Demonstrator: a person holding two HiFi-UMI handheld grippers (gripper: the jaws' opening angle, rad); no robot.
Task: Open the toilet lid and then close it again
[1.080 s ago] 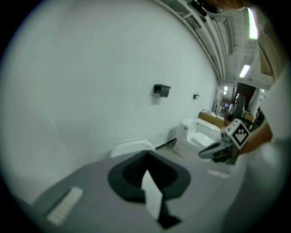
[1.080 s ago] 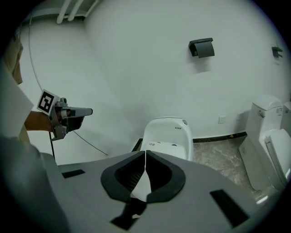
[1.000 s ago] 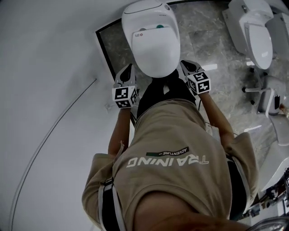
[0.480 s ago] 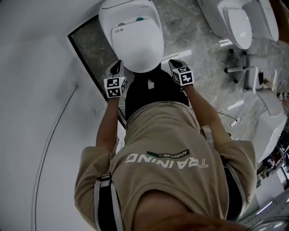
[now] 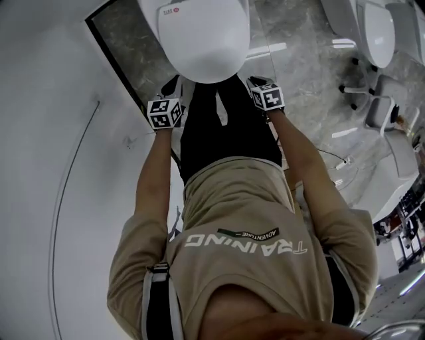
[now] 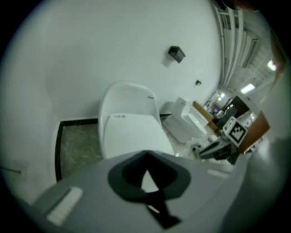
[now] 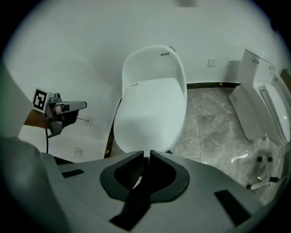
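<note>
White toilet lid (image 5: 202,40) is lying closed between two grippers.
Left gripper (image 5: 171,91) and right gripper (image 5: 257,85) are pointing down beside its front edge, jaws pressed together on nothing.

Likely a bathroom-fixture showroom or test room: a white toilet (image 5: 202,40) stands against a plain white wall (image 7: 82,32), with more toilets (image 5: 375,30) nearby on a grey marble-tiled floor (image 5: 299,80).

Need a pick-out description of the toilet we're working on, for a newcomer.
Start at the grey marble floor where its black edge meets the white surface. The toilet stands right at that edge, lid down. It is leftmost, apart from the other toilets further right, with a small red label near the hinge.
</note>
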